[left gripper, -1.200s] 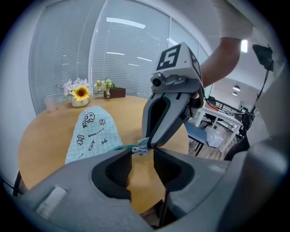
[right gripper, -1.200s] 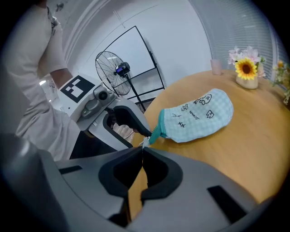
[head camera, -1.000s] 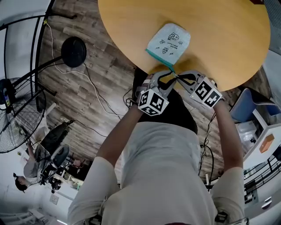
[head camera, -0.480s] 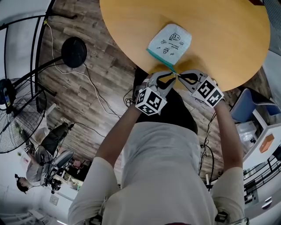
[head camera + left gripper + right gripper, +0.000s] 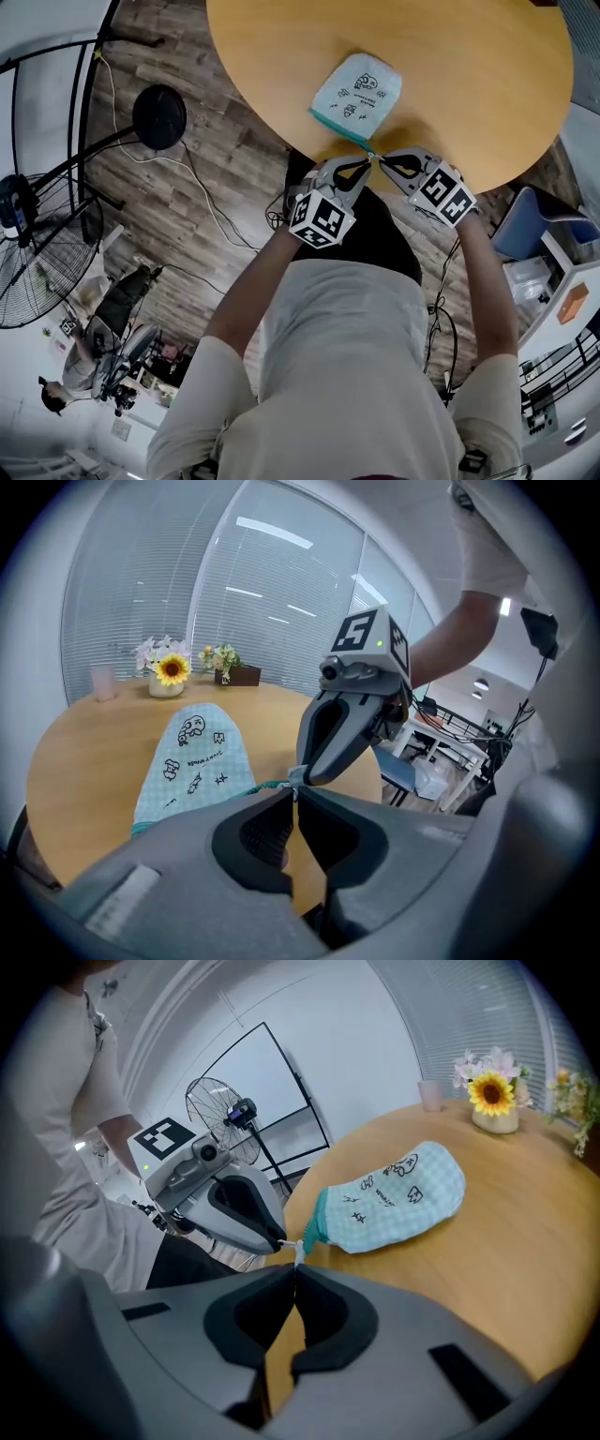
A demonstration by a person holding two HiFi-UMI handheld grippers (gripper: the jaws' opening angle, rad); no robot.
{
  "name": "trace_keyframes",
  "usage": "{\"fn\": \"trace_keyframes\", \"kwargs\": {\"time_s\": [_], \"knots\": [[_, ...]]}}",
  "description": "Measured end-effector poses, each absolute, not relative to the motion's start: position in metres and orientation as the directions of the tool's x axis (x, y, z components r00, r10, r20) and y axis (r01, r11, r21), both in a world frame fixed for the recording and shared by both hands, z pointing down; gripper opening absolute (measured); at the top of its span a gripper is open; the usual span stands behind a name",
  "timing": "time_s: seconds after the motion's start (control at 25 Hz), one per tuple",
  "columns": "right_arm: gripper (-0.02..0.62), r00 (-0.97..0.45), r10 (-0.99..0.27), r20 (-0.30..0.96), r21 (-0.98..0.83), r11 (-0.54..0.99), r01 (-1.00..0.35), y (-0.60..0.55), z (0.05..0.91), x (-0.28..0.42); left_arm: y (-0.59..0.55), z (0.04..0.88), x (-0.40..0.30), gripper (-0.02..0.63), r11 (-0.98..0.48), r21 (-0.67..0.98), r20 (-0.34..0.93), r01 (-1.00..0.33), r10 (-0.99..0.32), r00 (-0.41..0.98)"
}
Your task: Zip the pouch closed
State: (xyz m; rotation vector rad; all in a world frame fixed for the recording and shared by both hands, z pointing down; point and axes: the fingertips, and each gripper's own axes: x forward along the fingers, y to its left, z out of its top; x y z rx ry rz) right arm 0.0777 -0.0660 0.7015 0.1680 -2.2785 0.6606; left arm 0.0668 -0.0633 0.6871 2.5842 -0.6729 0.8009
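Note:
A light blue checked pouch (image 5: pixel 358 94) with a teal zipper edge (image 5: pixel 316 1225) lies flat on the round wooden table (image 5: pixel 487 84), its zipper end towards the near rim. Both grippers meet tip to tip at that near corner. My left gripper (image 5: pixel 366 163) is closing its jaws on the teal zipper end of the pouch (image 5: pixel 267 785); its tips (image 5: pixel 293 791) look pressed together there. My right gripper (image 5: pixel 382 160) is shut on the small white zipper pull (image 5: pixel 296 1246) just beside it.
A sunflower vase (image 5: pixel 169 675), a pale cup (image 5: pixel 101 680) and a small plant box (image 5: pixel 230 671) stand at the table's far side. Off the table, a fan's round base (image 5: pixel 157 114) and cables lie on the wood floor; a blue chair (image 5: pixel 525 230) stands at the right.
The left gripper's jaws, open a second ago, have come together at the pouch's near corner. Both hands stay in place, and the right gripper stays shut.

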Motion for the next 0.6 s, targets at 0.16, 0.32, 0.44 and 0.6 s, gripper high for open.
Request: {"fn": "trace_keyframes", "kwargs": {"time_s": [0.16,0.32,0.44,0.6], "knots": [[0.006,-0.717,0.066,0.694,-0.415,0.850,-0.323,-0.068,0.702,0.082,-0.067,0.686,0.066,0.023,-0.815,0.203,0.598,-0.543,-0.336,0.728],[0.006,-0.721,0.055,0.691,-0.418,0.843,-0.337,-0.067,0.703,0.088,-0.071,0.690,0.070,0.021,-0.811,0.212,0.607,-0.545,-0.328,0.724],[0.006,-0.719,0.046,0.693,-0.413,0.844,-0.343,-0.066,0.705,0.094,-0.071,0.693,0.081,0.021,-0.822,0.205,0.624,-0.531,-0.308,0.718],[0.005,-0.713,0.035,0.701,-0.407,0.840,-0.360,-0.067,0.707,0.097,-0.076,0.699,0.084,0.021,-0.811,0.194,0.652,-0.553,-0.315,0.690]]}}
